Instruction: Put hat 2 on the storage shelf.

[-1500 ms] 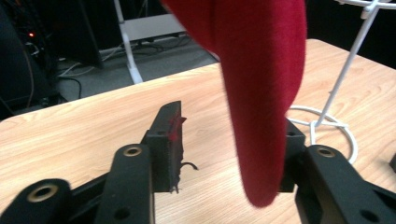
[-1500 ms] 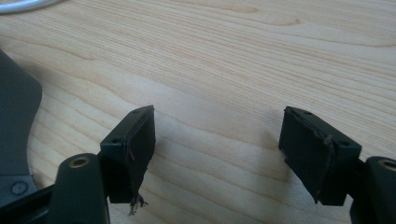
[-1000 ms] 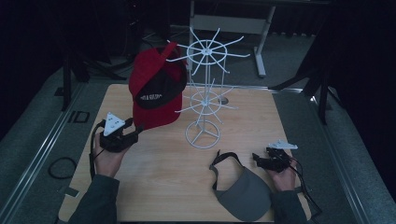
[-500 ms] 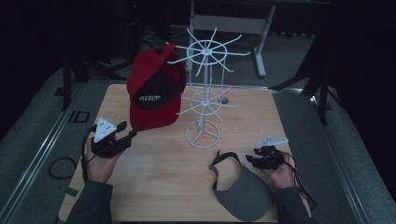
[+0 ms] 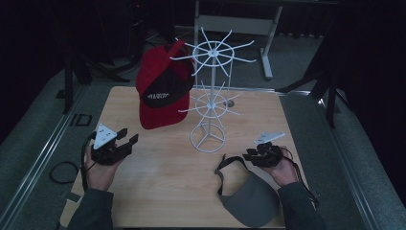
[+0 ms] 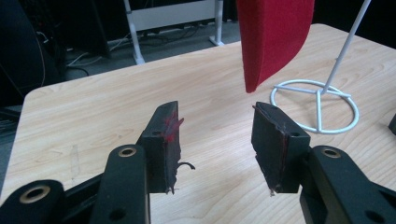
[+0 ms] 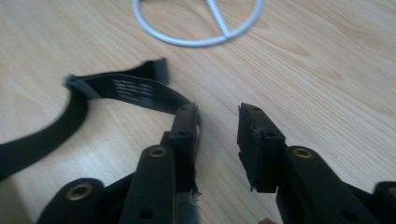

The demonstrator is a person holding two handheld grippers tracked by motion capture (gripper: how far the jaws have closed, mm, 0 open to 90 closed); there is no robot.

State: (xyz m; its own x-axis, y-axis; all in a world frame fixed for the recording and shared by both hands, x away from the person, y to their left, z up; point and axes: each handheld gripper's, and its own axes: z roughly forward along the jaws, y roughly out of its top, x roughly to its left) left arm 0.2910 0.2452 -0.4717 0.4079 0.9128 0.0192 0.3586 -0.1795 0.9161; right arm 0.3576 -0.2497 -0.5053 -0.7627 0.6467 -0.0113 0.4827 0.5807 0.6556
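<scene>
the light wooden table top (image 5: 158, 182) shows a smooth, matt grain finish. the white wire display stand (image 5: 208, 103) looks like painted metal with a slight sheen. the red cloth cap (image 5: 163, 91) and the grey cloth visor (image 5: 251, 203) are matt woven fabric (visor strap: black webbing with printed lettering). the black gripper pads (image 6: 170, 140) appear rubbery, scuffed and frayed at the edges.

The red cap (image 5: 160, 91) hanging on the white wire rack (image 5: 209, 96) bears a line of white lettering across its black front panel, too small and blurred in the high view to read; the black strap (image 7: 126, 88) of the grey visor (image 5: 251, 199) carries a few short rows of white print in the right gripper view, likewise too blurred to make out; no other text or number is legible.
</scene>
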